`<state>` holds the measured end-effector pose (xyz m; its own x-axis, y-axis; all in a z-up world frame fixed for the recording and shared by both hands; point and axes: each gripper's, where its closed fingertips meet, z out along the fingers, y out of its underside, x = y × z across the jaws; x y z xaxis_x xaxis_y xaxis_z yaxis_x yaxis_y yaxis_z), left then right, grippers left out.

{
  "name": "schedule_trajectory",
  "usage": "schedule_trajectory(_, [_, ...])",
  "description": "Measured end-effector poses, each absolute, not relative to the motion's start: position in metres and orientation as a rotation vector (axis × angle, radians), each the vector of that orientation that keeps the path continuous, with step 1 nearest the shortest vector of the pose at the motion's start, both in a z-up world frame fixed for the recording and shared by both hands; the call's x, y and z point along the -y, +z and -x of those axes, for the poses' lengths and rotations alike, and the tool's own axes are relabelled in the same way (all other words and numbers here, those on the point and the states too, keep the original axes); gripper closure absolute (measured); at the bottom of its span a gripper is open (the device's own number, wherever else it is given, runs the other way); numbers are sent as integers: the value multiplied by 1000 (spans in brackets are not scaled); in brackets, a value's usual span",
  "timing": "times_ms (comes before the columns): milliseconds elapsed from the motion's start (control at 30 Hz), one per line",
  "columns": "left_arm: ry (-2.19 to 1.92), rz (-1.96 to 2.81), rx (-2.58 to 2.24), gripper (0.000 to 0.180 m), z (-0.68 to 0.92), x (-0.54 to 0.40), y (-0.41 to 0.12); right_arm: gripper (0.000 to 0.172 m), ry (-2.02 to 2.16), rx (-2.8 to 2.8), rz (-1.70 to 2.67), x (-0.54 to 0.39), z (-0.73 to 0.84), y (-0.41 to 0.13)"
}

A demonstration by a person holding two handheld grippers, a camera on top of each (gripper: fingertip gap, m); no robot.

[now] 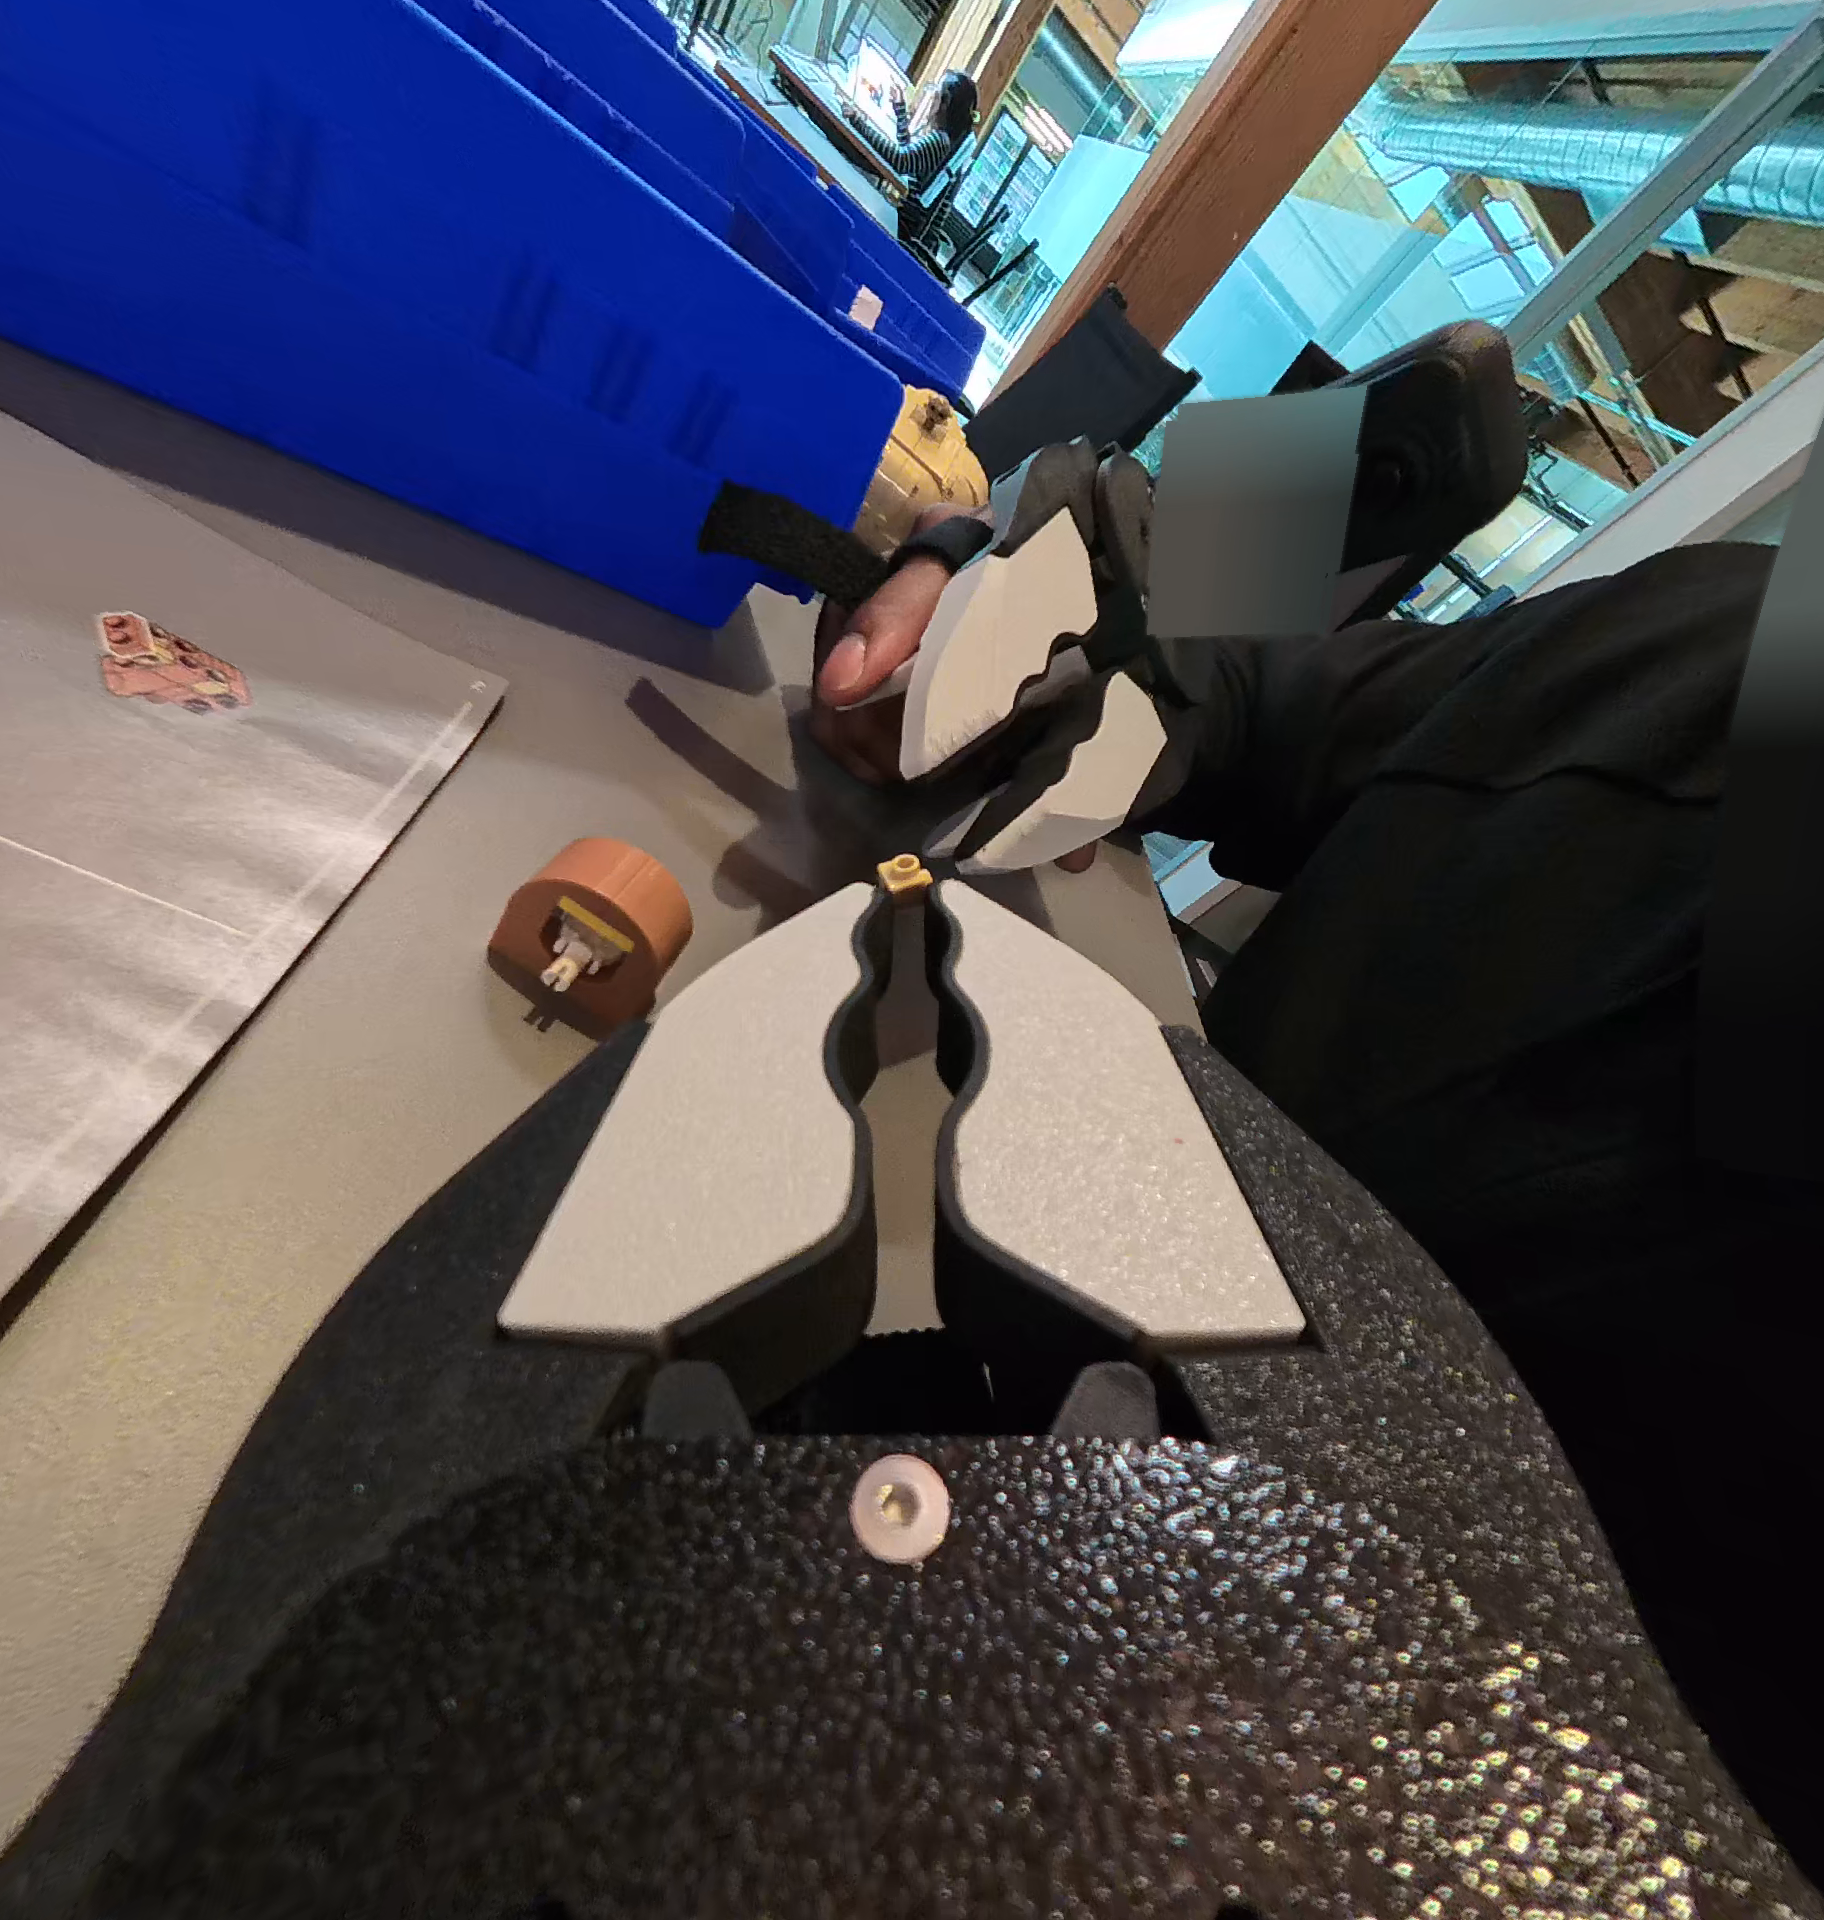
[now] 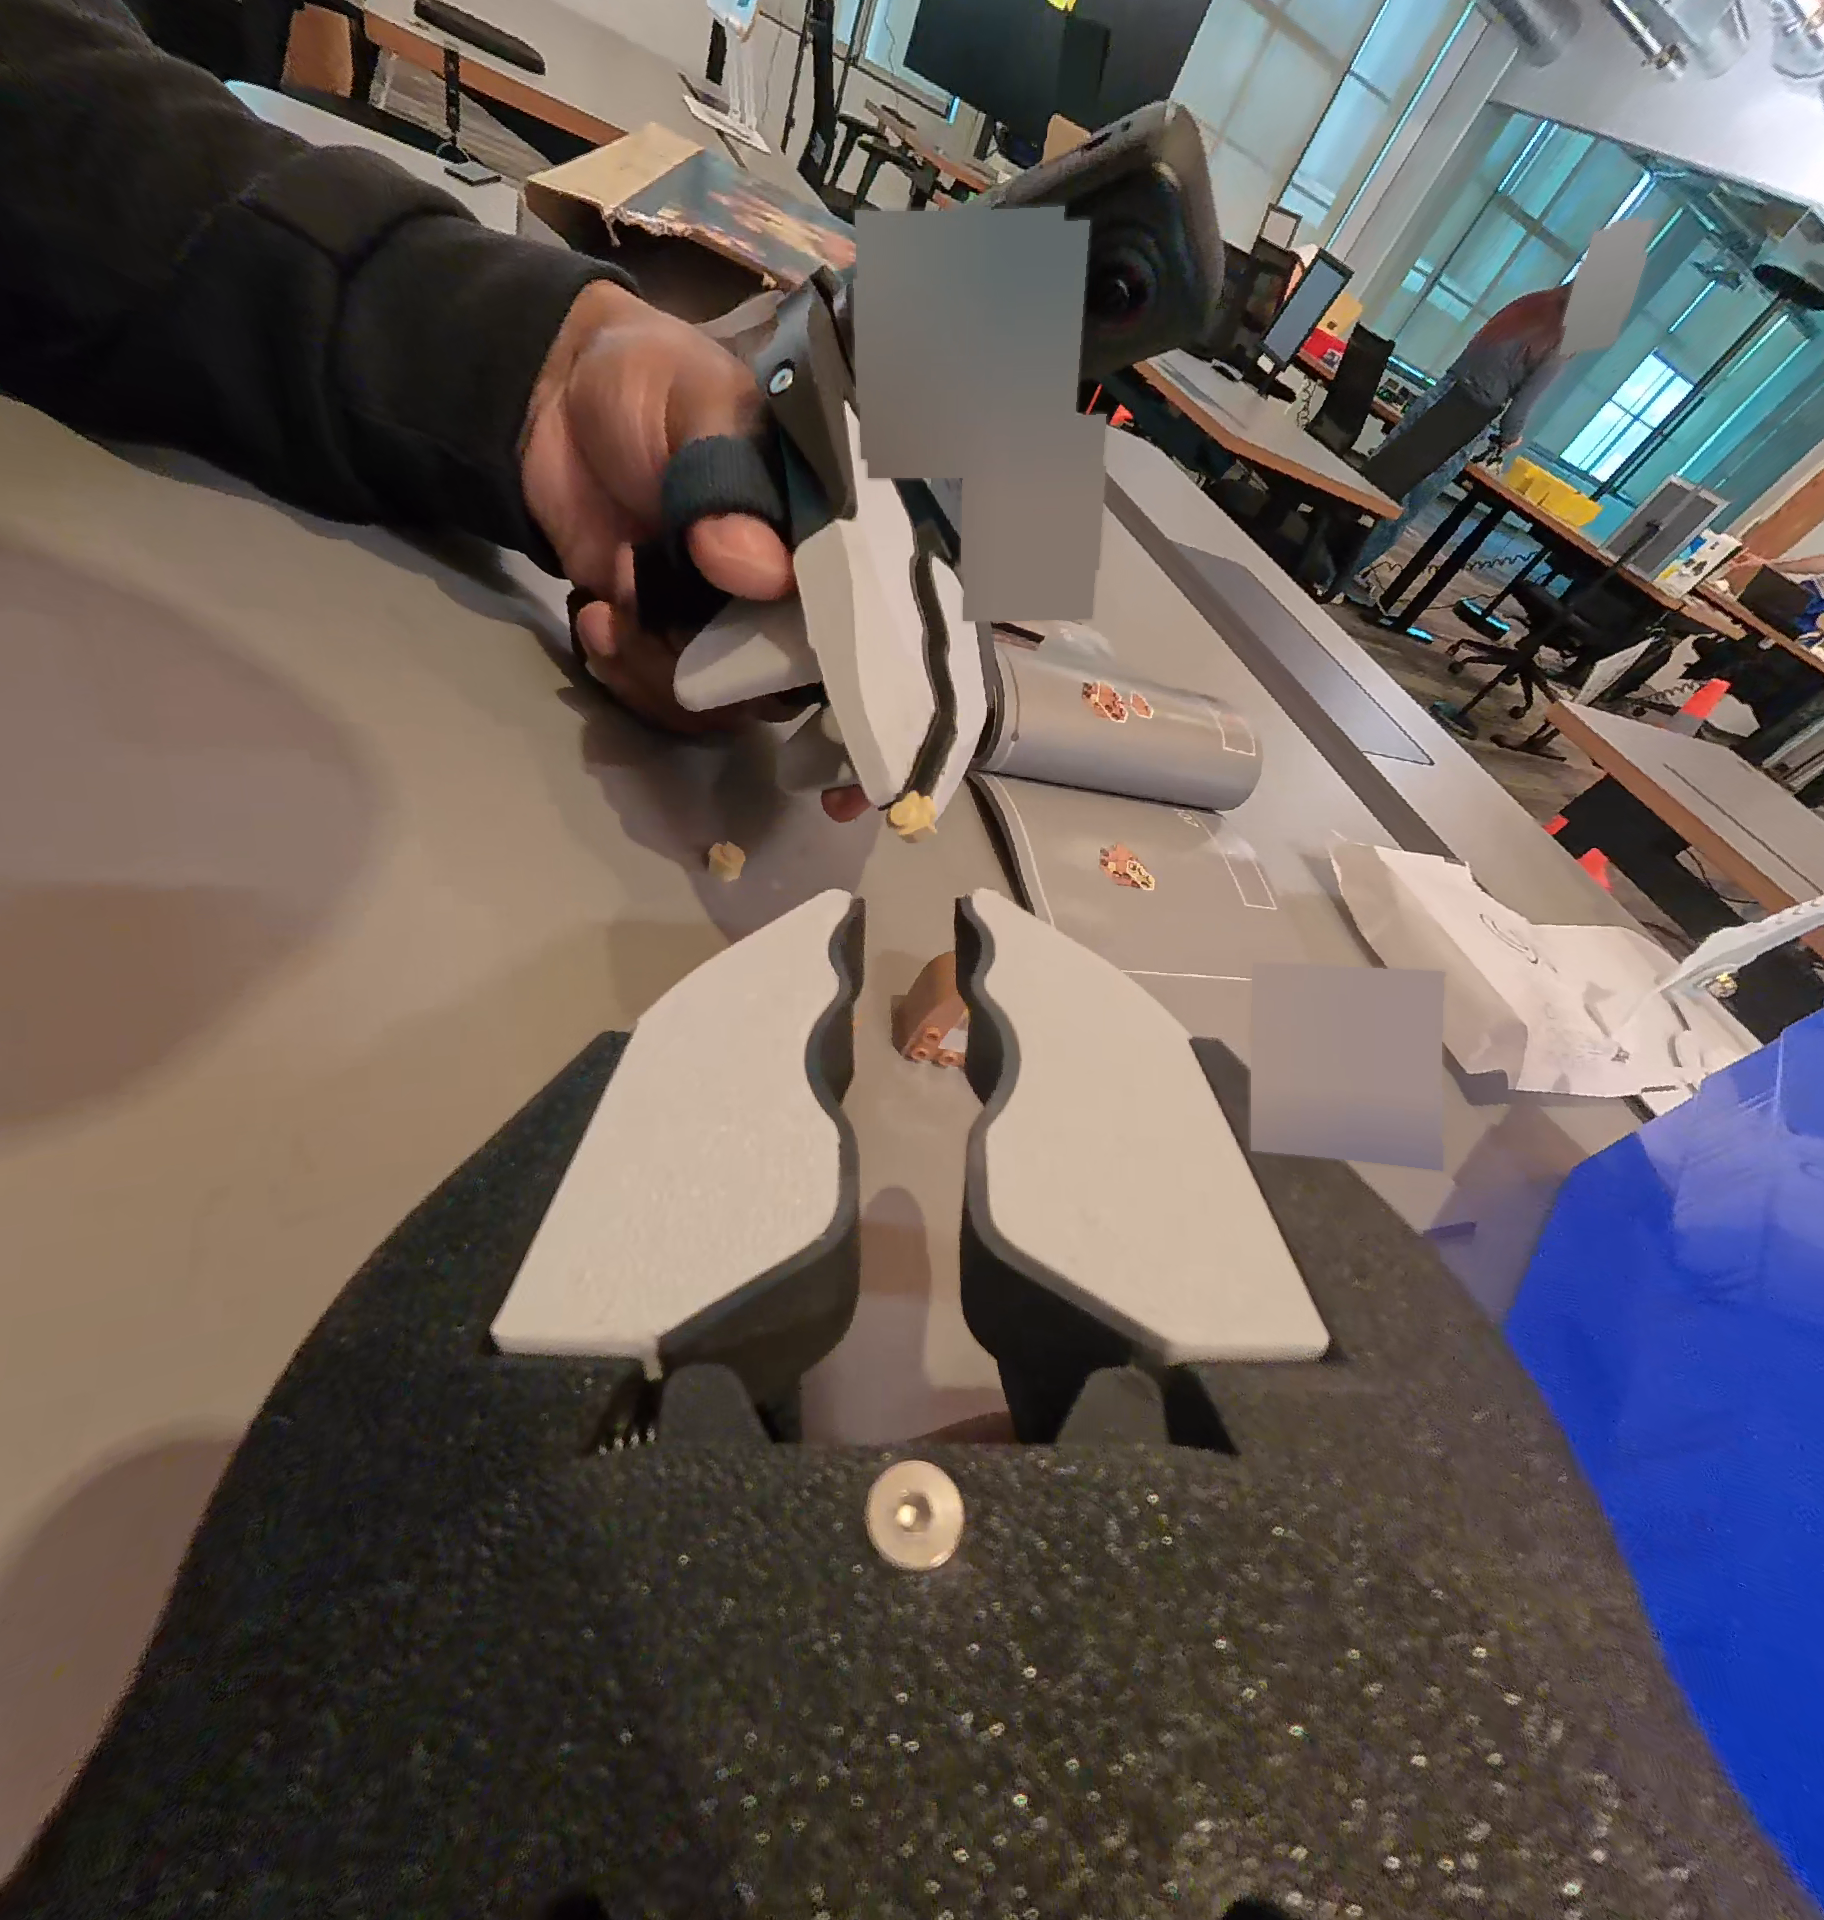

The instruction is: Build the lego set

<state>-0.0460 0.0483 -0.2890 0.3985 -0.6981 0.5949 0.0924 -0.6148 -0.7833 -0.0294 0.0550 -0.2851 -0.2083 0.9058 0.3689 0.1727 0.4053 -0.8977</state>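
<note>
**A:** How is the left claw (image 1: 906, 883) set?

**B:** It is closed to a narrow pinch. A small tan one-stud brick (image 1: 905, 878) is gripped at the very tips, stud upward, and both pads are pressed to its sides. The same pinch is seen in the right wrist view, at twelve o'clock from the right claw (image 2: 910, 920).

**A:** And the right claw?

**B:** Nothing is gripped. Its fingers are held a little apart, with grey table (image 2: 264, 1039) seen through the gap. A brown rounded brick assembly (image 2: 929, 1023) is seen between them, lying on the table beyond, partly hidden by the right-hand finger. In the left wrist view that assembly (image 1: 591, 935) lies at nine o'clock from the tan brick, on its side, apart from both claws.

**A:** What else is nearby?

**B:** A second tan brick (image 2: 726, 860) is found loose on the table at ten o'clock from the right claw. An open instruction booklet (image 2: 1147, 894) is spread at two o'clock, crumpled white paper (image 2: 1510, 987) lies farther right, and a blue bin (image 2: 1718, 1351) is seen at four o'clock.

**A:** How should the pinch be handled?

**B:** So little of the brick is caught that, by judgement, the squeeze is best kept even and the wrist level, since a twist could flick it free.
</note>
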Motion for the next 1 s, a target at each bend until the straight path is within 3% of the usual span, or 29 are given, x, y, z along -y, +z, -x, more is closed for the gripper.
schedule_trajectory(1000, [-1387, 1897, -495, 176, 22, -38, -283, 155, 804, 1679, 823, -42, 32, -288])
